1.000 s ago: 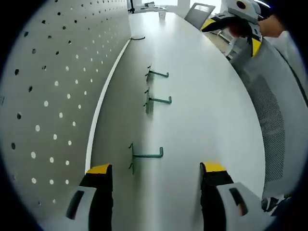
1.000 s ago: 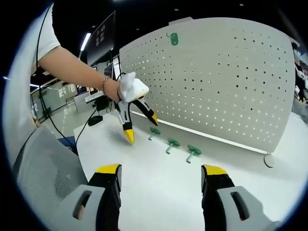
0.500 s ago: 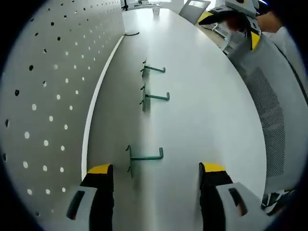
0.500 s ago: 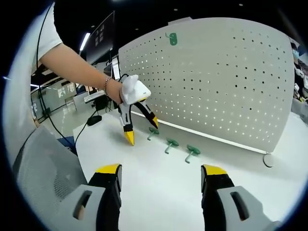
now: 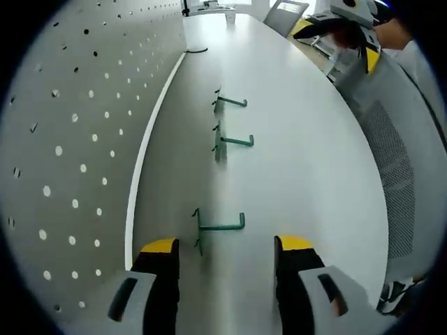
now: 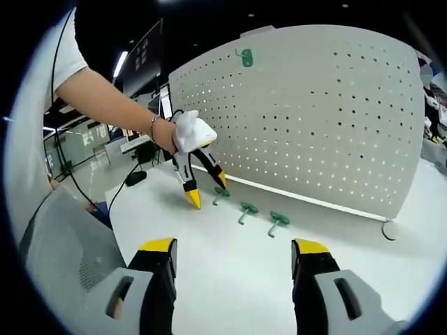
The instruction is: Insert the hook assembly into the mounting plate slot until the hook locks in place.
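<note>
Three hooks (image 5: 221, 225) unpicked; left tongs (image 5: 227, 246) narrowed over the nearest, right tongs (image 6: 234, 246) open, empty.

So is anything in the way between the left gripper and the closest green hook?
Nothing visible. The nearest green hook lies on bare white table just ahead of the left gripper, whose fingers are spread to either side of it.

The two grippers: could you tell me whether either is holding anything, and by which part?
Nothing is held. The left gripper is open around the nearest green hook without touching it. The right gripper is open over the bare table.
</note>
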`<state>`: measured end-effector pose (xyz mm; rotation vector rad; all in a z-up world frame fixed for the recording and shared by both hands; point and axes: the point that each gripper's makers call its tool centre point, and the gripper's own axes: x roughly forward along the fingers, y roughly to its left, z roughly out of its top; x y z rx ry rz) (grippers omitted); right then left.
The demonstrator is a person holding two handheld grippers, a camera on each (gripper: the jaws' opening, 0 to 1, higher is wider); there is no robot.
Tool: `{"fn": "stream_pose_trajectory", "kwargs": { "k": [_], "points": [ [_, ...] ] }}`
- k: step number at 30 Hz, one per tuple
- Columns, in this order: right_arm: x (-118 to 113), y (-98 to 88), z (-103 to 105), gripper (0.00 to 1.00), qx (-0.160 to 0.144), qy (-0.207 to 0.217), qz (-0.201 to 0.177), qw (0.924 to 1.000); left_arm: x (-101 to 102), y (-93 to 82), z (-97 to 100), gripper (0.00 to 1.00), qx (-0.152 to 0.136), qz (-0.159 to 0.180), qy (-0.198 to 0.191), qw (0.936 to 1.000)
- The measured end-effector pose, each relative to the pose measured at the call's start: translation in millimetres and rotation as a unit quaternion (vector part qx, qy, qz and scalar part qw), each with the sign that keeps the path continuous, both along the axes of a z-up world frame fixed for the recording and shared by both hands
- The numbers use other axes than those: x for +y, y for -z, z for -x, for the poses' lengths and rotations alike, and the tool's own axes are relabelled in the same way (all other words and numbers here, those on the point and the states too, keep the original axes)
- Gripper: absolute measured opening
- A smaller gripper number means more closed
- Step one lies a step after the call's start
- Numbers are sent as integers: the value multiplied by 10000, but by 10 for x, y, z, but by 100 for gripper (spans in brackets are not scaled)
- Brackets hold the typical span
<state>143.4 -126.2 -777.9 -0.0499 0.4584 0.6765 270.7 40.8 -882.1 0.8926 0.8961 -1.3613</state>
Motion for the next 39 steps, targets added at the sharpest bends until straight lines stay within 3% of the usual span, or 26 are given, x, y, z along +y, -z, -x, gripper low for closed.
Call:
{"fn": "stream_pose_trajectory", "kwargs": {
  "k": [24, 26, 39],
  "points": [
    [-5, -7, -9, 63, -21, 18, -9, 10000, -9, -21, -113, 21, -150, 58, -259, 9995],
    [-7, -12, -9, 63, -26, 27, -12, 10000, -16, -19, -137, 20, -123, 54, -415, 9990],
    [-3, -26, -10, 63, -30, 36, -35, 10000, 18, -19, -188, 12, -280, 7, -434, 9987]
  ]
}}
